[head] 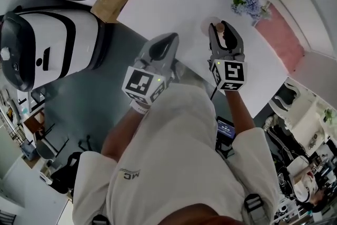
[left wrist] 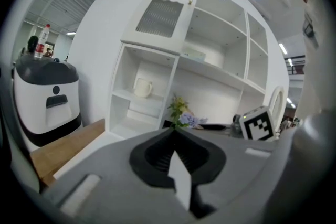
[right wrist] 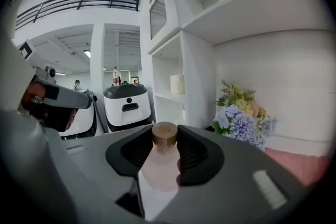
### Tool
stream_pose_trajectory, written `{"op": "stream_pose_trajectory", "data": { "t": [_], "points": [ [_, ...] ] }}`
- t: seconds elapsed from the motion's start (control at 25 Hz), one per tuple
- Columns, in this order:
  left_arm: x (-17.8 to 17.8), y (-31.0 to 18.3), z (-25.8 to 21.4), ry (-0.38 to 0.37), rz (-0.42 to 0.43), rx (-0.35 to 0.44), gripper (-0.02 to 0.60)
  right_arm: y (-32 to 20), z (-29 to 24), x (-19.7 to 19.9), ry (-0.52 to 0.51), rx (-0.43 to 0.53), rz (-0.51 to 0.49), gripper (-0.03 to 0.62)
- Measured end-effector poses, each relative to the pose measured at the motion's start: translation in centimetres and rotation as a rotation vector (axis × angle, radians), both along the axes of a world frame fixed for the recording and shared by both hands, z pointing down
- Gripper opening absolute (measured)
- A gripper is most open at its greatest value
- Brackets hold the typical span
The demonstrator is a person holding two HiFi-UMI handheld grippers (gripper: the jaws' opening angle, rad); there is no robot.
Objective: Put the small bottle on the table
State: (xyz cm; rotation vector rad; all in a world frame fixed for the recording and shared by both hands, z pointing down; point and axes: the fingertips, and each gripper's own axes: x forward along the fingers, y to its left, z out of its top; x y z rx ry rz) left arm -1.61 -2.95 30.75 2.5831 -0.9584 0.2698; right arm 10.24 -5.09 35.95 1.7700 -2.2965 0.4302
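One small bottle (right wrist: 160, 165) is pinched by the right gripper (right wrist: 165, 132) over the white worktop (head: 168, 2). Left gripper (left wrist: 174, 132) is held pressed together, empty.

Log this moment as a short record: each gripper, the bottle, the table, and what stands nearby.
left gripper: jaws together, nothing between them
right gripper: shut on the small bottle
small bottle: pale, brown cap, upright, pads on its sides
table: white, below both grippers; contact with the bottle cannot be told
flowers: blue and yellow, at the table's far side beyond the right gripper
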Motion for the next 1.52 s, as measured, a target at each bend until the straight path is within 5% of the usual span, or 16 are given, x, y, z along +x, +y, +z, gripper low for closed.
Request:
{"op": "stream_pose_trajectory", "data": {
  "t": [0.76,1.52],
  "points": [
    [-0.6,-4.3,9.7,-0.047,-0.101,-0.087,0.000,-9.6,10.9,0.5,0.031,-0.077,0.018,0.141],
    [0.1,-5.0,14.2,-0.060,-0.096,-0.137,0.000,-16.2,17.8,-2.0,0.074,-0.095,-0.027,0.141]
  ]
}}
